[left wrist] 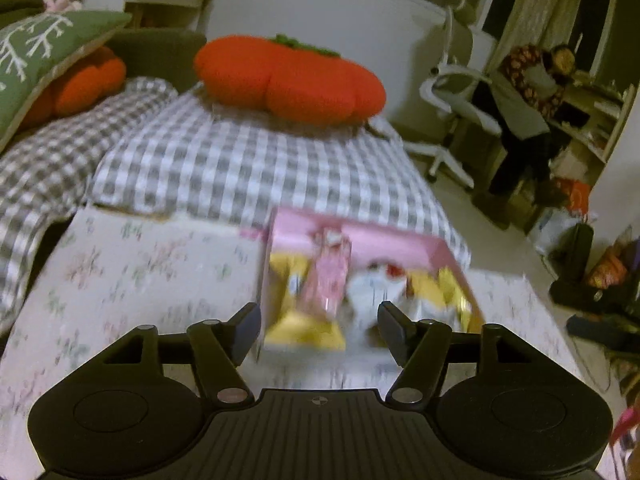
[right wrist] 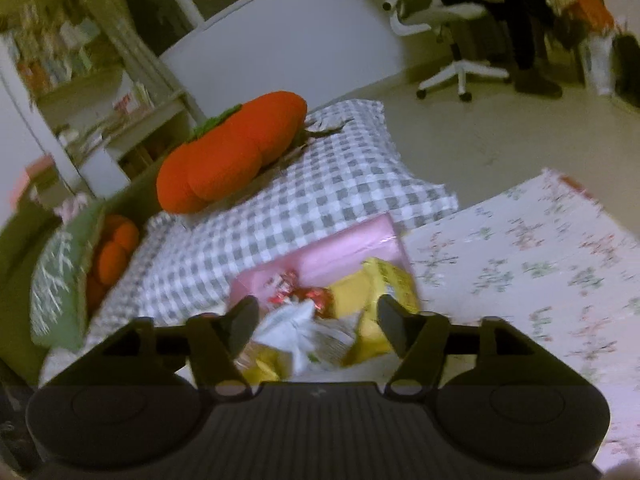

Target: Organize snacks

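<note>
A pink box (left wrist: 360,236) stands on the floral tablecloth (left wrist: 140,272) and holds several snack packets: yellow ones (left wrist: 304,332), a pink one (left wrist: 328,276) and a white one (left wrist: 368,292). My left gripper (left wrist: 319,330) is open and empty, just in front of the box. In the right wrist view the same pink box (right wrist: 344,248) shows yellow packets (right wrist: 384,280), a red wrapped one (right wrist: 316,296) and a white packet (right wrist: 296,328). My right gripper (right wrist: 318,322) is open, with the white packet lying between its fingers, over the box. Both views are blurred.
Behind the table lies a grey checked bedcover (left wrist: 248,164) with an orange pumpkin cushion (left wrist: 288,76) and a green pillow (left wrist: 36,52). A white office chair (left wrist: 452,92) and a seated person (left wrist: 528,96) are at the far right. Bags (left wrist: 600,272) sit on the floor.
</note>
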Motion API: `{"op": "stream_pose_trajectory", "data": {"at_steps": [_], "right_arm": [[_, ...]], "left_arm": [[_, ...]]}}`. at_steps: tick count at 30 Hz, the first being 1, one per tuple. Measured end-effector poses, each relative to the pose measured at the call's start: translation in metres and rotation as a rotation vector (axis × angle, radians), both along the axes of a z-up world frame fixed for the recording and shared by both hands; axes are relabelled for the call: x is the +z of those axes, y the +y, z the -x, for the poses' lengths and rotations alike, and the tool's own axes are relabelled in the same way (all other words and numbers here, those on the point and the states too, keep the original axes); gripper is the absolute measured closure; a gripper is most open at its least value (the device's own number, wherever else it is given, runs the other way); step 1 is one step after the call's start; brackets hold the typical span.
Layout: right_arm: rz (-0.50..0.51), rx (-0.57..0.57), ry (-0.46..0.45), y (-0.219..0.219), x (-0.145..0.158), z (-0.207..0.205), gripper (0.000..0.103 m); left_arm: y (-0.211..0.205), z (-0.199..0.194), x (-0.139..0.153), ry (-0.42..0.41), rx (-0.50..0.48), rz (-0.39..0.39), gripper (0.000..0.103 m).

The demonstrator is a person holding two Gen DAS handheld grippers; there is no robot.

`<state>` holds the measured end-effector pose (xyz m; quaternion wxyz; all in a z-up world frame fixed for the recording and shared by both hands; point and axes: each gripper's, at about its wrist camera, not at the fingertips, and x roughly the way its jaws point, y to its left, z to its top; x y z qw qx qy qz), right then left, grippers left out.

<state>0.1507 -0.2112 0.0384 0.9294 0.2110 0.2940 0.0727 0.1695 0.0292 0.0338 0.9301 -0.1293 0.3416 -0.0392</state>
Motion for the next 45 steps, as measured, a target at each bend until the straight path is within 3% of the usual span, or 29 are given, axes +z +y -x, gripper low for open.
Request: {"op": "stream_pose_trajectory", "data": {"at_steps": [7, 13, 19, 27, 31, 34, 39, 41, 45], "right_arm": [[0.052, 0.056, 0.126, 0.006, -0.019, 0.025, 0.02], [-0.031, 0.119, 0.328, 0.018, -0.049, 0.012, 0.021], [0.041, 0.1, 0.368, 0.025, -0.055, 0.014, 0.02], [0.088, 0.132, 0.414, 0.034, -0.063, 0.017, 0.02], [0.094, 0.138, 0.421, 0.036, -0.064, 0.015, 0.02], [0.093, 0.137, 0.427, 0.036, -0.065, 0.014, 0.02], [0.087, 0.137, 0.43, 0.037, -0.066, 0.013, 0.02], [0.085, 0.138, 0.433, 0.037, -0.067, 0.013, 0.02], [0.085, 0.135, 0.438, 0.037, -0.068, 0.013, 0.02]], "left_arm": [[-0.008, 0.026, -0.03, 0.146, -0.01, -0.001, 0.038], [-0.021, 0.026, -0.048, 0.2, -0.043, -0.082, 0.031], [-0.023, 0.023, -0.058, 0.237, -0.035, -0.065, 0.03], [-0.045, 0.022, -0.073, 0.265, -0.08, -0.155, 0.03], [-0.053, 0.023, -0.077, 0.252, -0.091, -0.233, 0.041], [-0.051, 0.024, -0.075, 0.244, -0.084, -0.216, 0.061], [-0.048, 0.023, -0.072, 0.237, -0.061, -0.209, 0.077], [-0.045, 0.022, -0.07, 0.241, -0.047, -0.183, 0.089], [-0.044, 0.023, -0.07, 0.248, -0.046, -0.166, 0.094]]}}
